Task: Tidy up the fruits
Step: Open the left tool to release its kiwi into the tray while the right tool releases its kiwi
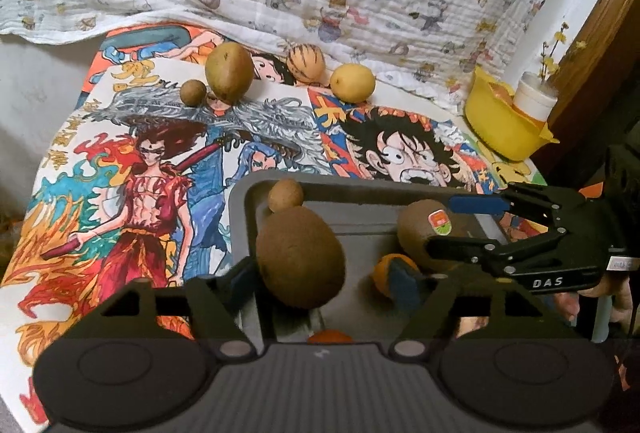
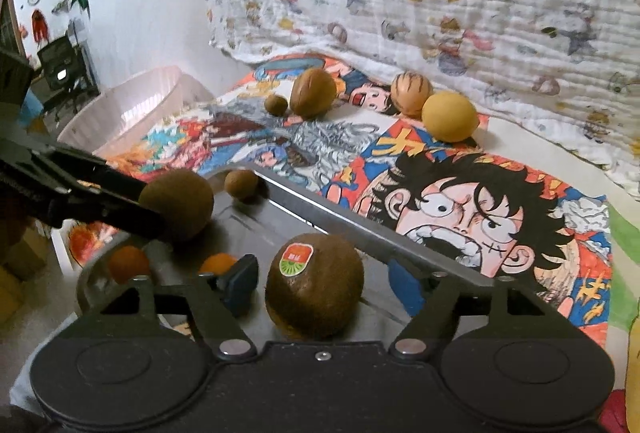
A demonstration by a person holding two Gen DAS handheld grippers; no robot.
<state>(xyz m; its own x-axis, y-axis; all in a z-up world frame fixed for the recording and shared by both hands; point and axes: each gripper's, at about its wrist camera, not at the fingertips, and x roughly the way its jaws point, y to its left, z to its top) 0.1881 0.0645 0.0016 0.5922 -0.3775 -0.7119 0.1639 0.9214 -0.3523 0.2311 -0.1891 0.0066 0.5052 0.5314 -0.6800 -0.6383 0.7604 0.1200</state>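
Both tools stand apart over the tray (image 1: 440,189): left (image 1: 320,275) around a kiwi (image 1: 300,257), right (image 2: 320,279) around the stickered kiwi (image 2: 314,285); either could roll.

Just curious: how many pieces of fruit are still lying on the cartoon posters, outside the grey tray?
4, in a row near the blanket: small brown kiwi, large brown pear-shaped fruit, striped orange fruit, round yellow fruit.

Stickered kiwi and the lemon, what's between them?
In the right wrist view, the tray rim and then bare poster lie between the stickered kiwi and the lemon.
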